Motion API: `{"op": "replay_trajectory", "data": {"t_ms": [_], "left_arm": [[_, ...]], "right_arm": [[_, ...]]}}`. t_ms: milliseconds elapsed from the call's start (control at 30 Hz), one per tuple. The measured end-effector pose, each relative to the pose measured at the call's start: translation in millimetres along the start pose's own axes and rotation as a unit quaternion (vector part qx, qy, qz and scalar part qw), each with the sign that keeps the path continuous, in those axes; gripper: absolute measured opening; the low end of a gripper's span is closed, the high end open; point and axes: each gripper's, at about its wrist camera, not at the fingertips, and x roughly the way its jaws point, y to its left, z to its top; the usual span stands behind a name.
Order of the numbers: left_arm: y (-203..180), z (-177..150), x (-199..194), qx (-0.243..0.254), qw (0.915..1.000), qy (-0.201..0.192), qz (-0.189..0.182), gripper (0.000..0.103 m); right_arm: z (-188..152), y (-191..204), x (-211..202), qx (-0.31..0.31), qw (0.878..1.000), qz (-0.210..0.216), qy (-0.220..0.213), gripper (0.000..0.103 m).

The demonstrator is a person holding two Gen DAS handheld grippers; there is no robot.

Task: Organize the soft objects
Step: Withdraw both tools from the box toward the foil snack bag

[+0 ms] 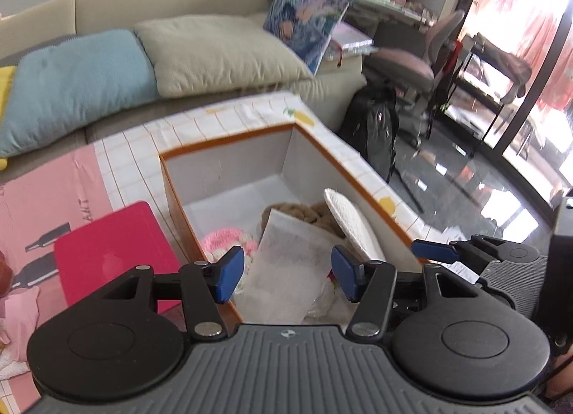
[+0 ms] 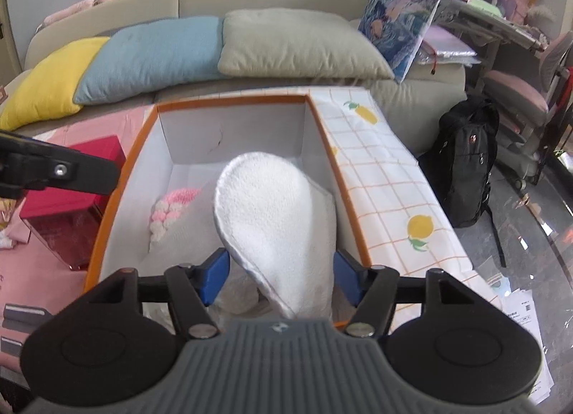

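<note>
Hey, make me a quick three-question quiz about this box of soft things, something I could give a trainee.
1. True or false: the left gripper is clamped on the white foam sheet.
2. Which thing stands between the open fingers of the right gripper?
A. the pink knitted item
B. the white fluffy pad
C. the red box
3. Fill in: the rim of the orange-edged box holding the soft things is coloured ____.

Key: 1 false, its fingers stand apart above the sheet; 2 B; 3 orange.
</note>
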Motion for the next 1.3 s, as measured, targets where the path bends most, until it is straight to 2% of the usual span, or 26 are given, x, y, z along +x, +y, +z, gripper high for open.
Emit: {"op": "replay_trajectory", "data": {"t_ms": [133,300,433,633,833,967,1133,1300], "left_arm": [[3.5,-7.4,-25.5,0.002,0.9992,-0.039,0.004,0.066],[10.5,-26.5,-47.8,0.02,0.9972,-0.062,0.037,0.066],[27.1,-49.6,-58.4,0.008,0.996,-0.06,0.066,0.066],[63.3,-86.2,-64.5,-0.051,0.995,-0.033,0.08,0.066],[93.9,-110.9,-76.2,-0.092,0.9903,-0.022,0.102,0.066],[110.4,-122.7,-86.1,-0.107,0.9867,-0.028,0.119,0.066],[129.6,-131.1,-95.2,-0.119,0.9826,-0.04,0.136,0.066],[151.9,-135.3,-103.5,-0.114,0.98,-0.051,0.155,0.066]], "right_arm": [[3.8,7.1,-19.6,0.005,0.999,-0.004,-0.032,0.072],[4.9,25.9,-34.5,-0.001,0.998,0.015,-0.055,0.078],[-1.1,49.5,-36.3,-0.02,0.998,0.031,-0.046,0.079],[-13.7,92.2,-37.0,-0.068,0.995,0.07,-0.024,0.082],[-22.0,129.5,-38.8,-0.115,0.988,0.1,-0.009,0.084],[-20.2,153.0,-37.0,-0.134,0.983,0.127,-0.006,0.084],[-17.4,184.6,-35.5,-0.168,0.973,0.159,-0.009,0.078],[-11.9,214.6,-31.4,-0.197,0.963,0.187,-0.013,0.075]]}}
